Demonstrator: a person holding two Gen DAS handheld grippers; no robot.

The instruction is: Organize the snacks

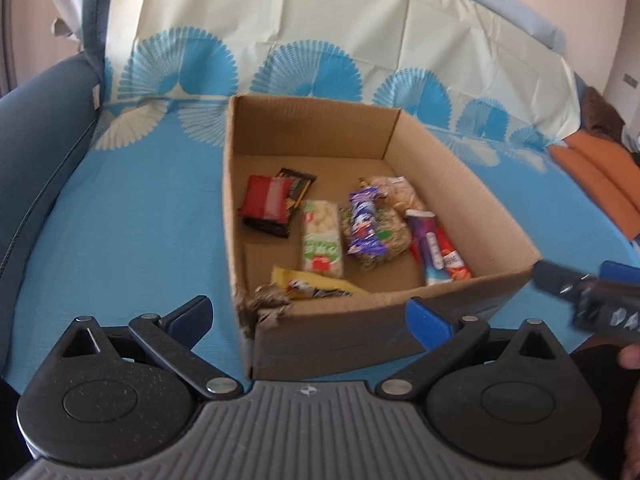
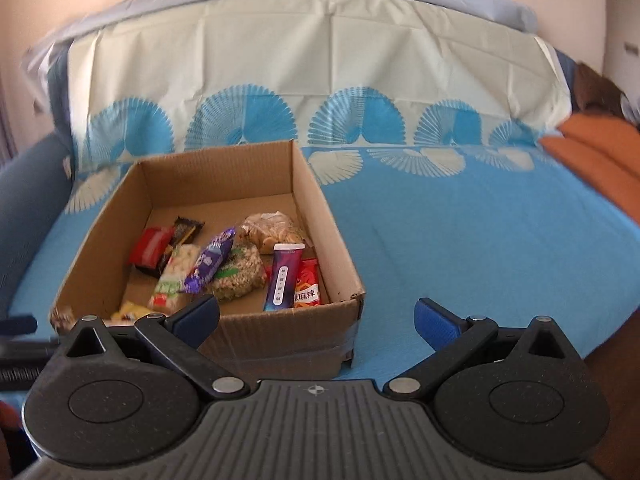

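Observation:
A cardboard box stands on a blue patterned cloth and holds several snack packs: a red pack, a rice-cracker pack, a purple wrapper, a purple tube and a yellow pack. The box also shows in the right wrist view with the same snacks, such as the purple tube. My left gripper is open and empty in front of the box's near wall. My right gripper is open and empty near the box's front right corner.
The blue cloth covers a sofa seat and backrest. An orange cushion lies at the far right. A blue armrest rises at the left. The box's near left corner is torn. The right gripper shows at the left wrist view's right edge.

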